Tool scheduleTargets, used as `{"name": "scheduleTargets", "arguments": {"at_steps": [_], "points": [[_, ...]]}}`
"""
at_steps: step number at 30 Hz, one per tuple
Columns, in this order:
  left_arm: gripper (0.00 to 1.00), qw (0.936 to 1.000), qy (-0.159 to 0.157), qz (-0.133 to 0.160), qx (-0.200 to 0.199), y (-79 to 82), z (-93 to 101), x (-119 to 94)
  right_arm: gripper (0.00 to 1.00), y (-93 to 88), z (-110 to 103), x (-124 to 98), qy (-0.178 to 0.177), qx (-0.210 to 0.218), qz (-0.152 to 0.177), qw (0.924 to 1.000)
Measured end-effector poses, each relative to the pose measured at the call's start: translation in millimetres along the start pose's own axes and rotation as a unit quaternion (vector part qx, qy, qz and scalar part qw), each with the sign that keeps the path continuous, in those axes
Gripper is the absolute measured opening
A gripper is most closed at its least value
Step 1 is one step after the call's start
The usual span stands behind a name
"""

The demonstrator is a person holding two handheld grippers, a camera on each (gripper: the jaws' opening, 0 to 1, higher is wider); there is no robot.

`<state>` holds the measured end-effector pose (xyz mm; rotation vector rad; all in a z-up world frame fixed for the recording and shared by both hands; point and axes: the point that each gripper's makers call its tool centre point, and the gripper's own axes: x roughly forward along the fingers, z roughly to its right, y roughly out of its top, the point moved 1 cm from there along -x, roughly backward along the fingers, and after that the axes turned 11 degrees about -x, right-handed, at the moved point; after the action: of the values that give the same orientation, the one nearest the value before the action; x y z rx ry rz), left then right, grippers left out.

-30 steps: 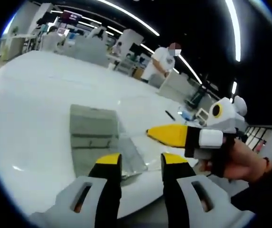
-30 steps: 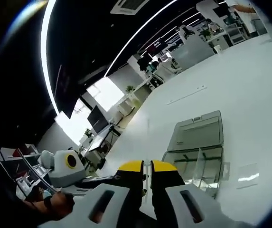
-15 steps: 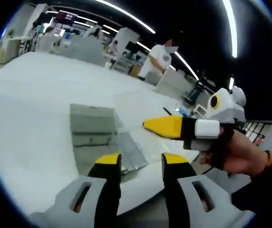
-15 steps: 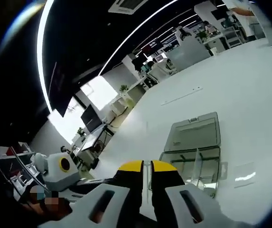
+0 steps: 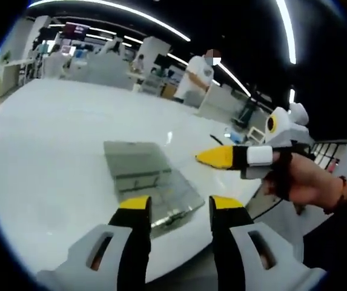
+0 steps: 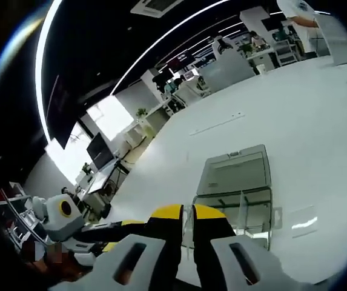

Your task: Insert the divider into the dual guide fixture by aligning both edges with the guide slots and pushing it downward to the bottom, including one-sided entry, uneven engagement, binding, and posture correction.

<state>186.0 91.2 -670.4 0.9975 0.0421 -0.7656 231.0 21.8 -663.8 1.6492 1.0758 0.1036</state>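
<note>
The left gripper (image 5: pixel 176 209) hangs above the near edge of the white desk (image 5: pixel 46 151), its yellow-tipped jaws spread apart with nothing between them. Just beyond them, near that edge, sits the clear dual guide fixture (image 5: pixel 152 182), its grey lid lying flat behind it toward the middle of the desk. In the right gripper view the fixture (image 6: pixel 234 194) shows as an open transparent box with the lid hinged back; a thin clear divider (image 6: pixel 241 209) stands upright inside it, though how deep it sits cannot be told. The right gripper (image 6: pixel 188 213) has its jaws drawn almost together; whether anything thin is pinched between them cannot be told. In the left gripper view it (image 5: pixel 212 157) comes in from the right, held in a hand (image 5: pixel 303 182) above the desk, apart from the fixture. A person (image 5: pixel 194 76) stands at the far edge of the desk.
</note>
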Motion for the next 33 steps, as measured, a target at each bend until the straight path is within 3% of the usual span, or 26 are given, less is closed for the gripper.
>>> {"name": "scheduleTargets", "arguments": {"at_steps": [17,33], "points": [[0.45,0.9995,-0.020,0.003,0.025,3.6,-10.8,-14.6,0.00,-14.0,2.2,10.0,-0.047,0.010,-0.027,0.9985],[0.50,0.9979,-0.032,-0.010,0.055,6.8,-39.3,-28.6,0.00,-28.4,4.2,25.6,-0.082,0.015,-0.056,0.9950]]}}
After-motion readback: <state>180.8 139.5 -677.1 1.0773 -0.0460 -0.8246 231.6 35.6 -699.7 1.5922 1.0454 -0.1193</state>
